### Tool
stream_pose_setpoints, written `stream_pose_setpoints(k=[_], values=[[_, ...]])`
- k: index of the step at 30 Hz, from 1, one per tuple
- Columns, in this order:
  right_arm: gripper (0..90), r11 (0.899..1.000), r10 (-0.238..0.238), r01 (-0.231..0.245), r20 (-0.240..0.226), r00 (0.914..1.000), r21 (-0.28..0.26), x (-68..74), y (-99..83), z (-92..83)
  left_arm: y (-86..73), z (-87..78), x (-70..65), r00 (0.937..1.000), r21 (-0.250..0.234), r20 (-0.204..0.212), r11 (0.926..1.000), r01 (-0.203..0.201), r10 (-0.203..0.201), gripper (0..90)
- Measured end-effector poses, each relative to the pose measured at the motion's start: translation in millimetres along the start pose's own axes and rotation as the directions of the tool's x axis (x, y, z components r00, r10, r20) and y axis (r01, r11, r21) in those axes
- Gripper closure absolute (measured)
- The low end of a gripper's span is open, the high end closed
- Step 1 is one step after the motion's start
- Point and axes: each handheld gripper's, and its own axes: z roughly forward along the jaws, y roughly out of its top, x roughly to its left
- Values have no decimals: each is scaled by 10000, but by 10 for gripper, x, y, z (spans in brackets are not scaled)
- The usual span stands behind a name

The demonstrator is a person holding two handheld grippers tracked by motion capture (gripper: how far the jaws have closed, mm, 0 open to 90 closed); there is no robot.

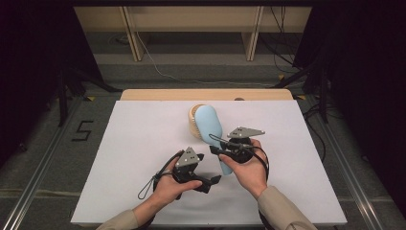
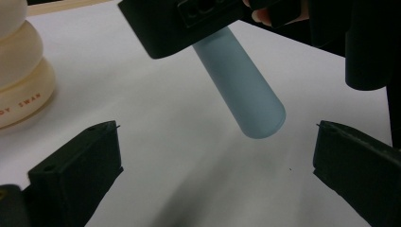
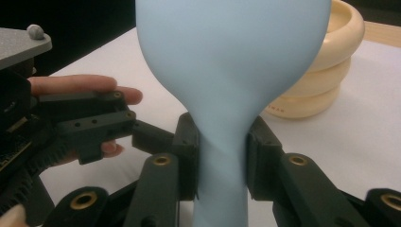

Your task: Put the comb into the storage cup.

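A light blue hairbrush [image 1: 208,123] is held off the white table [image 1: 143,143], its back facing up. My right gripper [image 3: 221,161] is shut on the narrow neck of the brush [image 3: 231,56], a pad pressing on each side. The round end of the handle [image 2: 246,90] sticks out past the right gripper [image 2: 189,23] and hangs just above the table. My left gripper [image 2: 215,156] stands open a little short of that handle end, with nothing between its jaws. In the high view the left gripper [image 1: 210,182] sits at the lower left of the right gripper [image 1: 225,149].
A cream ribbed round container [image 1: 193,120] stands on the table just behind the brush head; it is seen again as the cream container [image 3: 326,71] and at the left edge as the container [image 2: 19,80]. A wooden strip [image 1: 206,94] runs along the table's far edge.
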Motion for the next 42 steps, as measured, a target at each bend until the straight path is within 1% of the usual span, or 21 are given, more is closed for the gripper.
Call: stream_pose_setpoints(k=[3, 10, 13, 19, 28, 37, 42], values=[[704, 10000, -14, 14, 3, 10000, 9, 2, -6, 8, 4, 29, -9, 10000, 56, 28, 10000, -25, 25, 21], [704, 10000, -15, 15, -5, 10000, -15, 16, -7, 16, 23, 97, -31, 10000, 30, 70, 10000, 69, -70, 32], [704, 10000, -39, 39, 1, 10000, -38, 26, -2, 14, 33, 119, -41, 9999, -22, 58, 9999, 158, -158, 41], [704, 10000, -41, 41, -25, 10000, -60, 39, 0, 16, 50, 158, -48, 9988, -134, 79, 9987, 487, -486, 59], [704, 9999, -104, 104, -23, 9999, -79, 49, 8, 18, 69, 187, -36, 9977, -249, -14, 9974, 680, -681, 101], [704, 9998, -173, 173, -41, 9998, -13, 68, 8, 32, 80, 203, -33, 9958, -303, 21, 9953, 920, -920, 147], [704, 9998, -177, 177, -27, 9998, -44, 72, 11, 27, 83, 207, -32, 9942, -321, 123, 9937, 1072, -1069, 157]])
